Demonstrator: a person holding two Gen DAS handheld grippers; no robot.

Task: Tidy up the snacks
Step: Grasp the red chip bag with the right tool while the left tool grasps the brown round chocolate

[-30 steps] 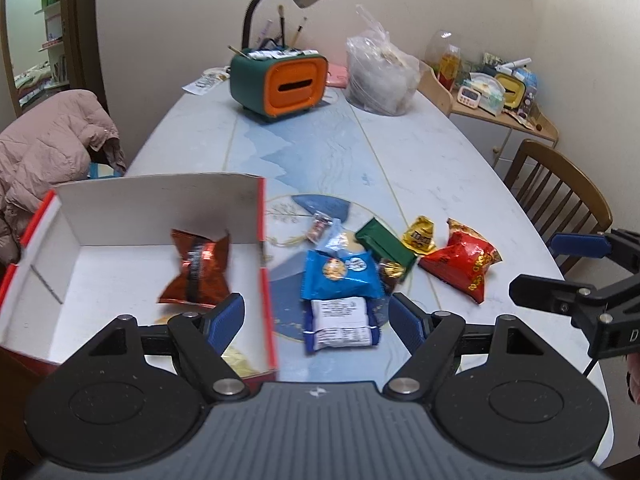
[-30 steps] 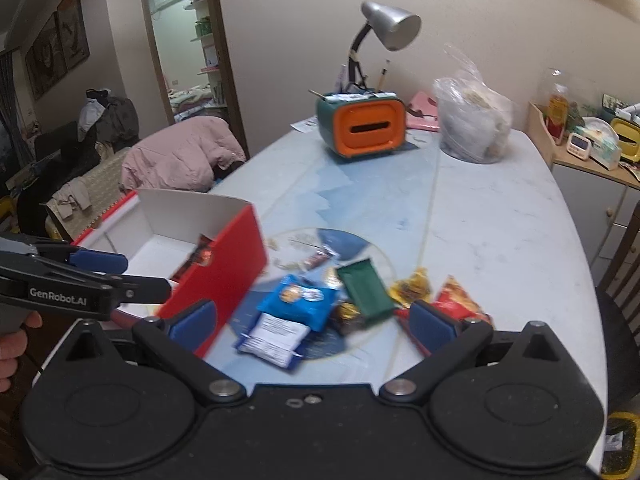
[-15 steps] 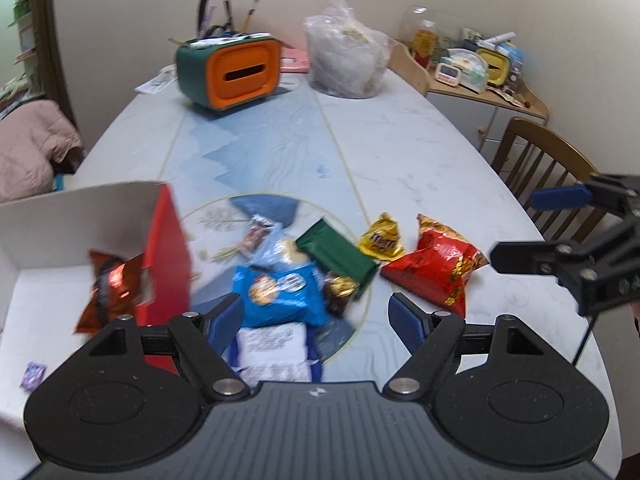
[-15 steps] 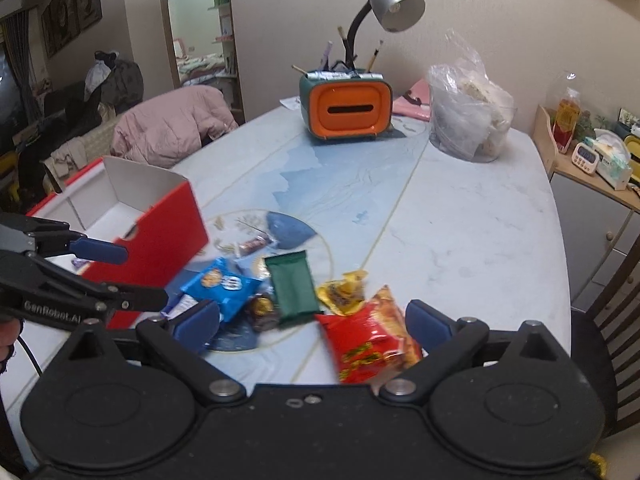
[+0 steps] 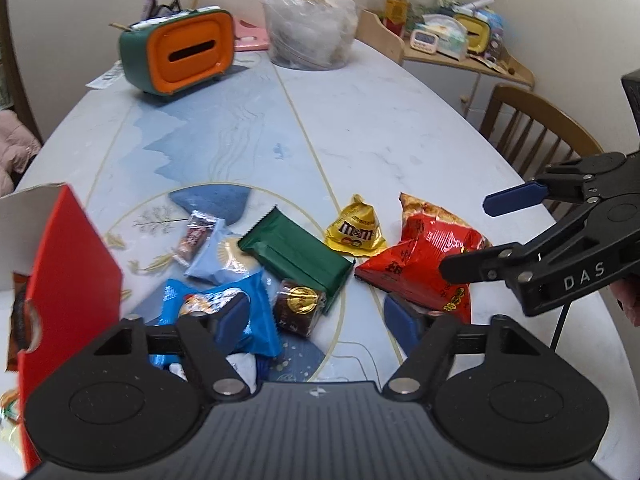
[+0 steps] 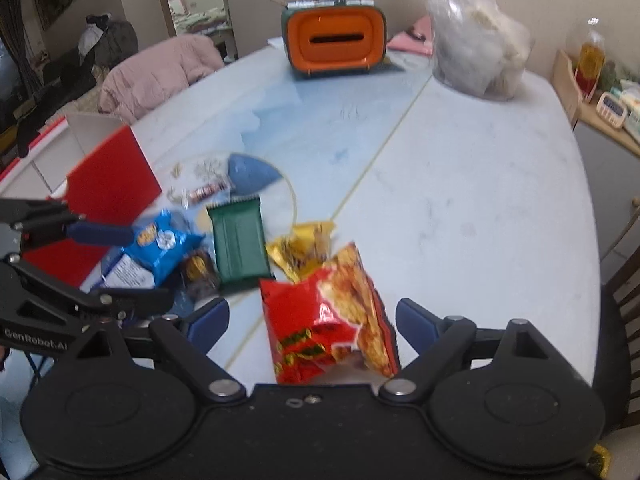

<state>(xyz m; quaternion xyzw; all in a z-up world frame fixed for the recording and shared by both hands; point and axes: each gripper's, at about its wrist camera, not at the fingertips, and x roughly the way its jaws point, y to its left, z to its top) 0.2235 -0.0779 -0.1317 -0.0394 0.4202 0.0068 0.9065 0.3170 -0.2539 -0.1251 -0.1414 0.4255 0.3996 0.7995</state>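
Observation:
Several snacks lie in a heap on the marble table [image 5: 400, 120]. My left gripper [image 5: 318, 320] hovers over them with its jaws closing; a small brown candy with a gold sticker [image 5: 298, 306] sits between the fingers, untouched. The blue packet [image 5: 260, 312] lies under the left finger. A green packet [image 5: 296, 258], a yellow M&M's bag [image 5: 354, 230] and a red chip bag [image 5: 420, 260] lie further right. My right gripper [image 6: 312, 324] straddles the red chip bag [image 6: 320, 312], jaws closing, with gaps on both sides. The red-and-white box [image 5: 68, 264] stands at the left.
An orange-and-green tissue box [image 5: 180, 52] and a clear plastic bag [image 5: 308, 28] stand at the far end of the table. A wooden chair [image 5: 536, 128] and a cluttered side shelf [image 5: 452, 40] are on the right. A pink jacket [image 6: 160, 72] lies beyond the left edge.
Both grippers have come down and closer to the snacks, away from the box. Their jaws have narrowed. The red chip bag now lies between the right fingers.

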